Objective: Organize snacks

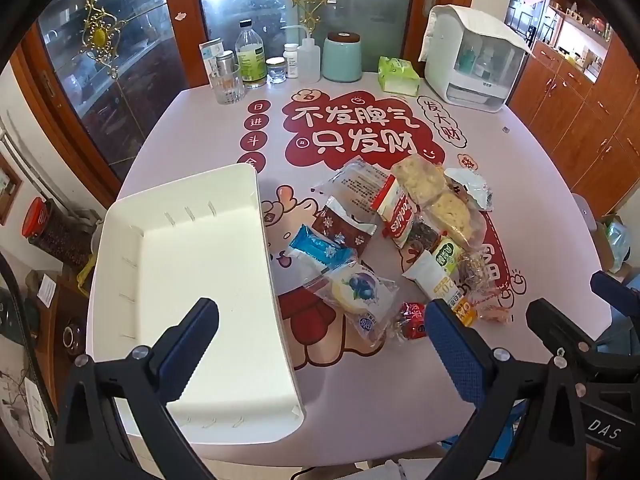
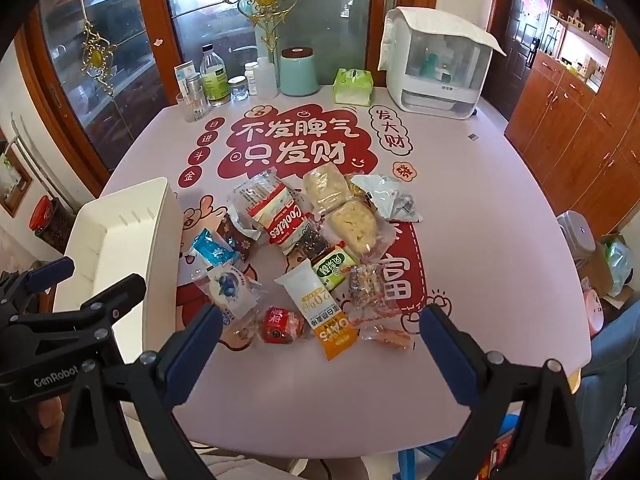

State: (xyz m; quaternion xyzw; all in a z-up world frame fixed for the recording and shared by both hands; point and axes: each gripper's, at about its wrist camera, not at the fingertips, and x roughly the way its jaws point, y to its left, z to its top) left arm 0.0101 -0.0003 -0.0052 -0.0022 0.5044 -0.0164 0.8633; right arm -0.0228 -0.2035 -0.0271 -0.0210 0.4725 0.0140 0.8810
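The snacks (image 2: 316,248) lie in a heap on the surface (image 2: 480,240), right beside the empty white tray (image 1: 192,264), ready for sorting. The left tool (image 1: 320,344) and right tool (image 2: 320,344) hang wide, holding nothing.

One white tray (image 1: 192,248), about thirteen wrapped snacks (image 2: 280,216), one tissue pack (image 1: 398,76), one teal canister (image 1: 342,58), one drinking glass (image 1: 230,86)
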